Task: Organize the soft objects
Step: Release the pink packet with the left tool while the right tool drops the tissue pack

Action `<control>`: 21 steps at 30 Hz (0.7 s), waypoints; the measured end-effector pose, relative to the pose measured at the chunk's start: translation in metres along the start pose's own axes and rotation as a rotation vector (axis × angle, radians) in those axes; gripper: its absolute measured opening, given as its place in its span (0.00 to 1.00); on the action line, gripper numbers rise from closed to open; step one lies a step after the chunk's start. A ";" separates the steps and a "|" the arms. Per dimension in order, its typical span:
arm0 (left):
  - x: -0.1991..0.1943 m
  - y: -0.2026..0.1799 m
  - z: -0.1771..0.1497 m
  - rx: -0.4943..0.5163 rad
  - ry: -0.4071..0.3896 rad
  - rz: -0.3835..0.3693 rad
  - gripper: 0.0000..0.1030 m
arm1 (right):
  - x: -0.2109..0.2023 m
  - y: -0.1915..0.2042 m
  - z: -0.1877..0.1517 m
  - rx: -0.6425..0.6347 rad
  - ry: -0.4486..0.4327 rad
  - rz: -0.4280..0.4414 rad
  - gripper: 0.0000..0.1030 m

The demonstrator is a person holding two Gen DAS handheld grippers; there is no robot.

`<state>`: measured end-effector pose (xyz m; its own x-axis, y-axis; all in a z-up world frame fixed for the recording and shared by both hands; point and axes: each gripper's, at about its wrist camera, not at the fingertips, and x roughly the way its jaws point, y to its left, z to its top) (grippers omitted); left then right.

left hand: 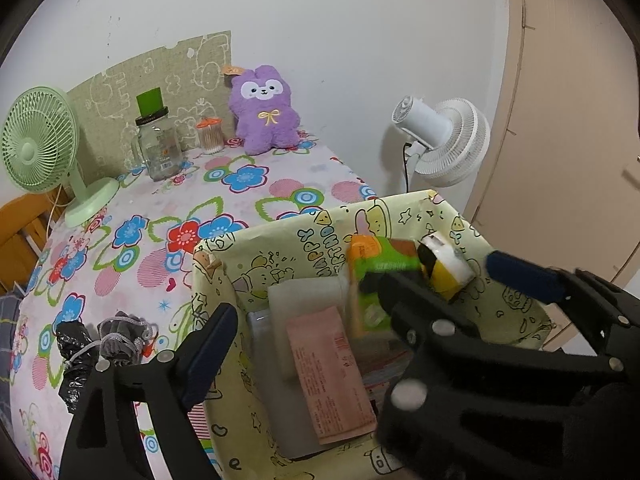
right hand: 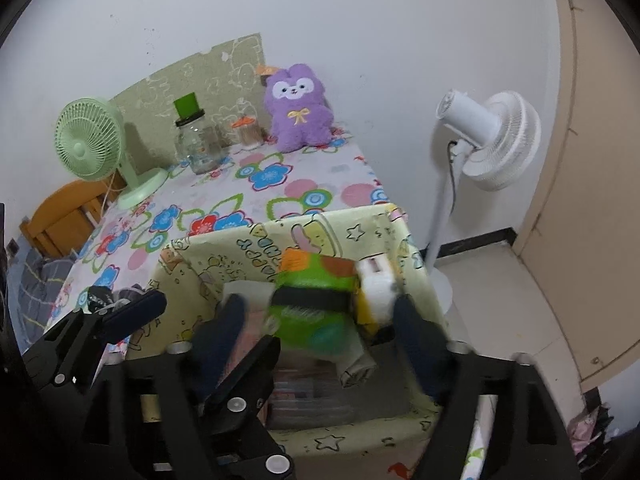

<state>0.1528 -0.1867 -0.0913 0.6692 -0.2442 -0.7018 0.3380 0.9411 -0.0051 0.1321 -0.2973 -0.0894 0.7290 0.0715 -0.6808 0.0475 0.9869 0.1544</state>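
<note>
A yellow cartoon-print storage box [left hand: 304, 236] [right hand: 240, 248] stands at the near edge of a floral-cloth table. Inside lie a pink packet [left hand: 332, 372], a white pad [left hand: 304, 292], a green-orange tissue pack [left hand: 372, 264] [right hand: 312, 280] and a yellow-white soft item [left hand: 444, 268] [right hand: 376, 284]. My left gripper [left hand: 360, 304] is open over the box. My right gripper [right hand: 320, 316] is open, its fingers either side of the green pack and yellow-white item. A purple plush [left hand: 264, 112] [right hand: 298, 108] sits at the table's back. A black-grey cloth bundle [left hand: 100, 348] lies left of the box.
A green desk fan [left hand: 44, 148] [right hand: 96, 148], a glass jar [left hand: 158, 148] [right hand: 200, 144] and a cotton-swab pot [left hand: 210, 136] [right hand: 248, 132] stand at the back left. A white floor fan [left hand: 448, 140] [right hand: 488, 140] stands right of the table. A wooden chair [right hand: 60, 216] is at left.
</note>
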 end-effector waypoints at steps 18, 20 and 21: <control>-0.039 0.005 -0.007 -0.015 -0.055 -0.003 1.00 | -0.038 0.014 -0.005 -0.002 -0.050 -0.040 0.94; -0.044 0.007 -0.008 -0.018 -0.064 -0.004 1.00 | -0.044 0.018 -0.006 -0.009 -0.064 -0.045 0.95; -0.047 0.008 -0.009 -0.019 -0.068 -0.004 1.00 | -0.047 0.020 -0.007 -0.013 -0.071 -0.047 0.96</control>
<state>0.1183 -0.1652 -0.0649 0.7114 -0.2629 -0.6518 0.3288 0.9441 -0.0219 0.0944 -0.2799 -0.0592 0.7725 0.0152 -0.6348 0.0744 0.9907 0.1143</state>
